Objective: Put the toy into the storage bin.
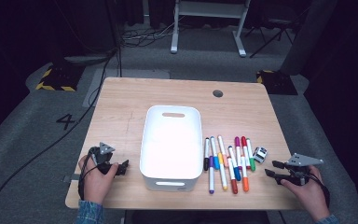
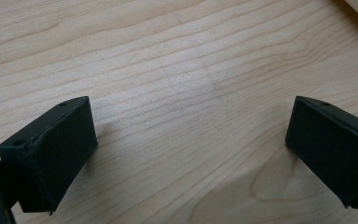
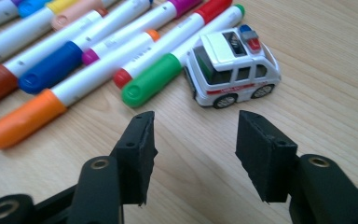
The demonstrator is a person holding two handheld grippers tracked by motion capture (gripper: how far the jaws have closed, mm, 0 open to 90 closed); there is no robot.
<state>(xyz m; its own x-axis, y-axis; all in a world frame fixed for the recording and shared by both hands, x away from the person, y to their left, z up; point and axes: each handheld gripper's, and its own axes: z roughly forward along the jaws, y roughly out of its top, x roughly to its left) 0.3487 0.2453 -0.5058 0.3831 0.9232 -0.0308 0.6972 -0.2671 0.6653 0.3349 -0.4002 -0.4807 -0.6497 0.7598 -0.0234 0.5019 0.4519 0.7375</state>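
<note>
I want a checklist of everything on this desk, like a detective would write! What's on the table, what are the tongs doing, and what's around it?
Surface: wooden table, bare at the left, round hole near the far edge.
Job's things: row of capped markers lying right of the white bin; a small toy police van beside the green-capped marker.
Clutter: nothing seen.
Grippers: left tongs open above bare wood, nothing between them; right tongs open, empty, pointing at the van and the markers.
Cables: black cable across the floor at the left.
Surroundings: grey carpet with a number 4, yellow-black striped blocks, white desk legs behind.
</note>
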